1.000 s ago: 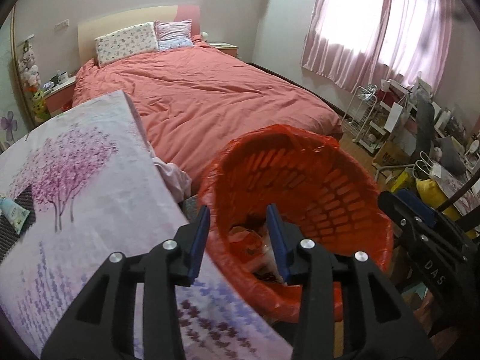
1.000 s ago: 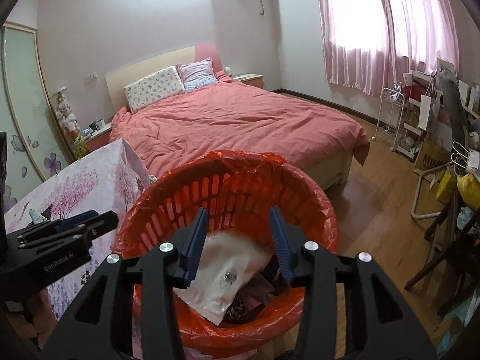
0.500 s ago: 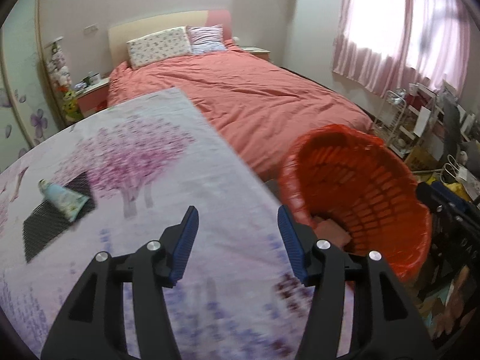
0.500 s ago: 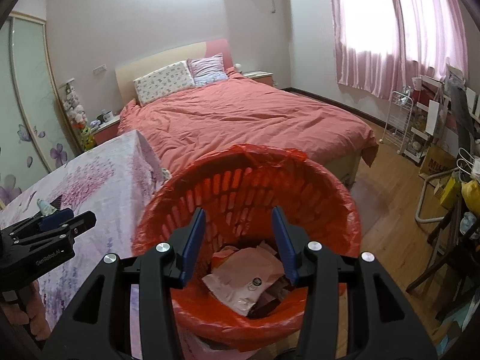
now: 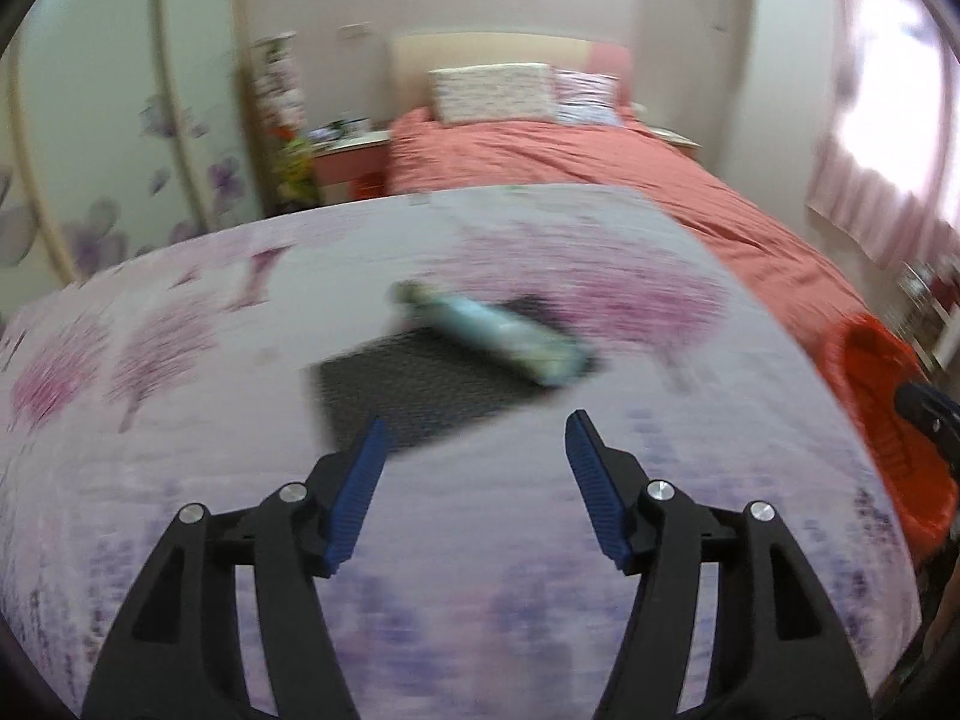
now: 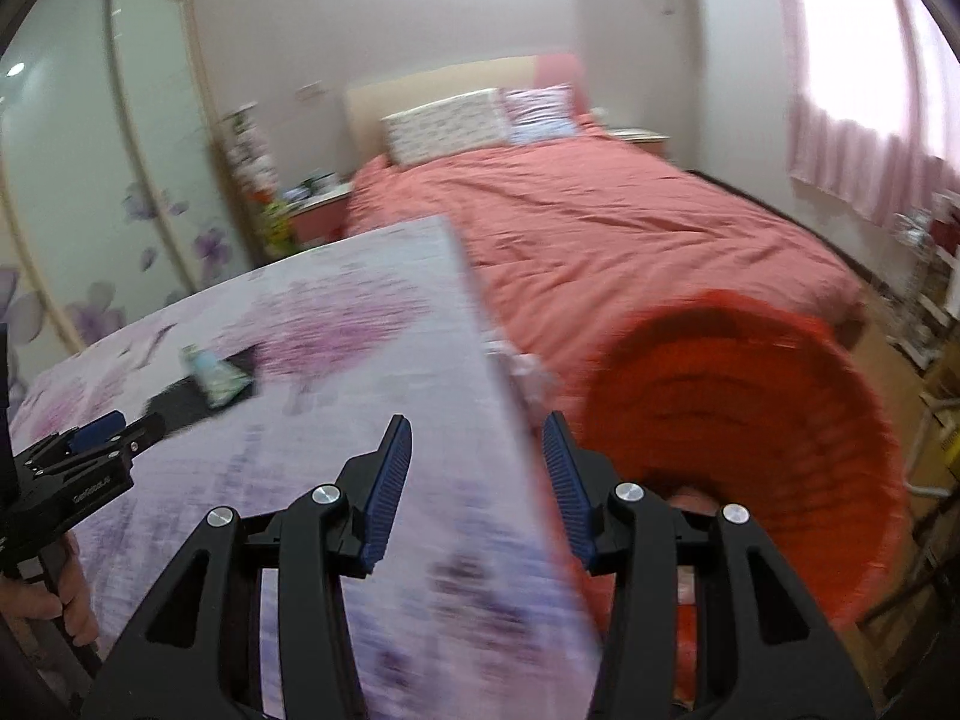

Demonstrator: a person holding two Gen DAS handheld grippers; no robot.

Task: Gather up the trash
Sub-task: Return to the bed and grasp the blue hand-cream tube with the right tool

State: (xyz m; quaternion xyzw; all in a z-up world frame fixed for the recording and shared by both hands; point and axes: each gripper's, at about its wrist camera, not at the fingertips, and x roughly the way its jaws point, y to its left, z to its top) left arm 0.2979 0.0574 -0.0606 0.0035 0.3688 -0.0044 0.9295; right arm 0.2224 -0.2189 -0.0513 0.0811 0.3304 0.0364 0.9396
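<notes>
A pale blue-green tube (image 5: 498, 333) lies on a black mesh mat (image 5: 414, 387) on the table with the floral cloth (image 5: 180, 420). My left gripper (image 5: 474, 444) hovers just short of the mat, its jaws opening with nothing between them. In the right wrist view the tube (image 6: 217, 377) sits far left, and the left gripper (image 6: 102, 429) shows at the left edge in a hand. My right gripper (image 6: 477, 441) is open and empty over the table's right edge, beside the red basket (image 6: 750, 414) lined with a red bag.
A bed with a salmon cover (image 6: 630, 228) fills the room behind the table. A wardrobe with flower-print sliding doors (image 6: 90, 180) stands at the left. Pink curtains (image 6: 870, 120) hang at the right, with a rack and clutter below them. The basket's rim (image 5: 870, 372) shows right of the table.
Both grippers swung left from over the red basket to the table. The left gripper's jaws widened and now face the tube and mat. The basket slid to the right of both views.
</notes>
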